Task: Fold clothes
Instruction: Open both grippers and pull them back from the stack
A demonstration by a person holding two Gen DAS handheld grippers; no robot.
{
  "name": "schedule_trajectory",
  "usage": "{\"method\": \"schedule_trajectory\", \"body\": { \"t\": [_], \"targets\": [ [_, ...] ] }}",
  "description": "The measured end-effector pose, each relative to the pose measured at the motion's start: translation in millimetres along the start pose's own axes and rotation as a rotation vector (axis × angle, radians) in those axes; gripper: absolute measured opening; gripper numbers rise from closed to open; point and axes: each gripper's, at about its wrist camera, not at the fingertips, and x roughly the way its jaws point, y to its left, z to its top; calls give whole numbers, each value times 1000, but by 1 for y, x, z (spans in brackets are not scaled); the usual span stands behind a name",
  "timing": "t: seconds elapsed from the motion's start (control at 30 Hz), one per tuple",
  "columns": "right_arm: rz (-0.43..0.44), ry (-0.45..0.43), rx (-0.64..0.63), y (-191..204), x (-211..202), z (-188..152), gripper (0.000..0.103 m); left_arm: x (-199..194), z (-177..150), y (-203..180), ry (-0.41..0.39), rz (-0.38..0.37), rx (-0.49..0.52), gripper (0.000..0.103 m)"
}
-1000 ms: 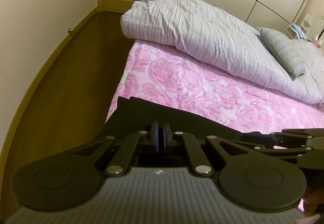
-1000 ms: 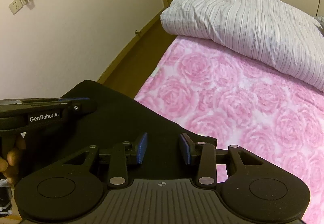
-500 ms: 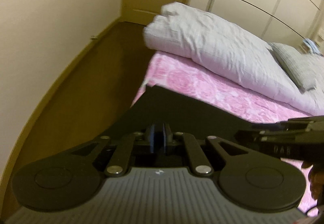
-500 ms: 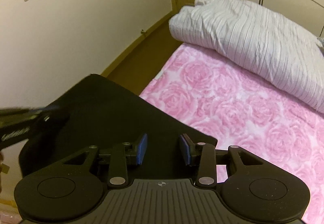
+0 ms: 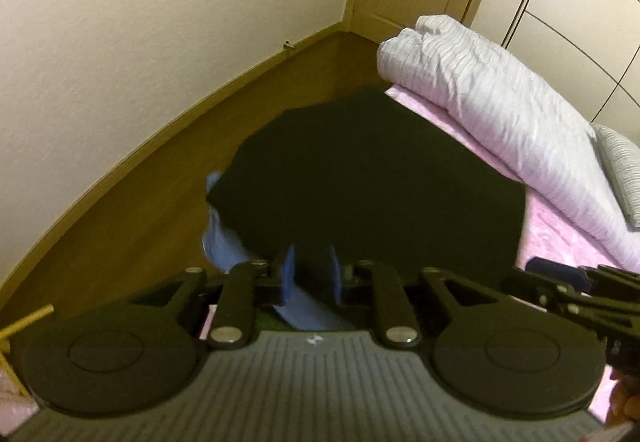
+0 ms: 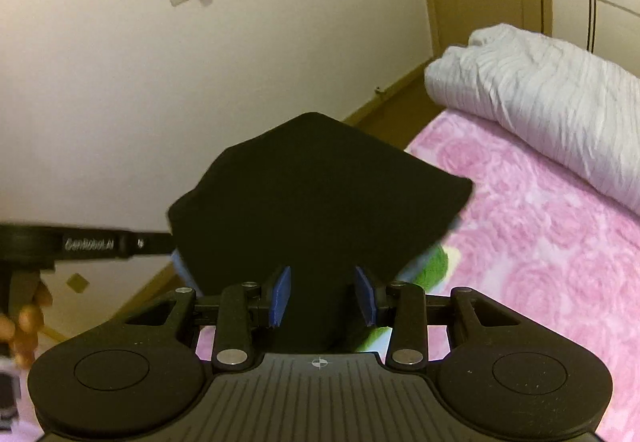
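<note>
The black garment (image 5: 372,178), a matte, smooth-faced piece of dark cloth with an angular, many-cornered outline, hung spread in front of both claws, just off the near corner of the pink rose-patterned bed sheet (image 6: 532,226). The left gripper (image 5: 311,274) had its blue pads parted and its jaws were opening; the lower edge of the black cloth sat between them, but the pads did not appear to press on it. The right gripper (image 6: 322,296) stood with its ribbed blue pads about half apart, a narrow hanging tongue of the same garment running down between them; whether the pads pinched it could not be told. Below the garment, beside the sheet's near corner, soft pale-blue fabric (image 5: 224,246) showed, and a fuzzy green patch (image 6: 434,266) lay on the sheet by the cloth's edge. Across the sheet from the garment lay a rolled, crinkled duvet (image 6: 552,98) with fine stripes. A hand (image 6: 24,318) gripped the left tool's handle, away from the sheet.
</note>
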Motion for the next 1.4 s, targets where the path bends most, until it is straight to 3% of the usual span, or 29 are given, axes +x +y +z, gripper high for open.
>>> {"method": "schedule_trajectory", "body": {
  "t": [0.3, 0.63, 0.93, 1.1, 1.4],
  "targets": [
    [59, 70, 20, -15, -80, -44, 40, -80, -85, -100, 6, 109, 36, 30],
    [155, 117, -118, -69, -189, -109, 40, -149, -201, -210, 18, 253, -113, 30],
    [188, 100, -206, -104, -267, -140, 40, -194, -246, -297, -93, 361, -174, 31],
    [184, 122, -239, -114, -277, -147, 40, -197, -258, -309, -93, 299, -239, 30],
    [198, 155, -285, -127, -263, -141, 40, -186, -277, -315, -42, 304, -344, 30]
  ]
}}
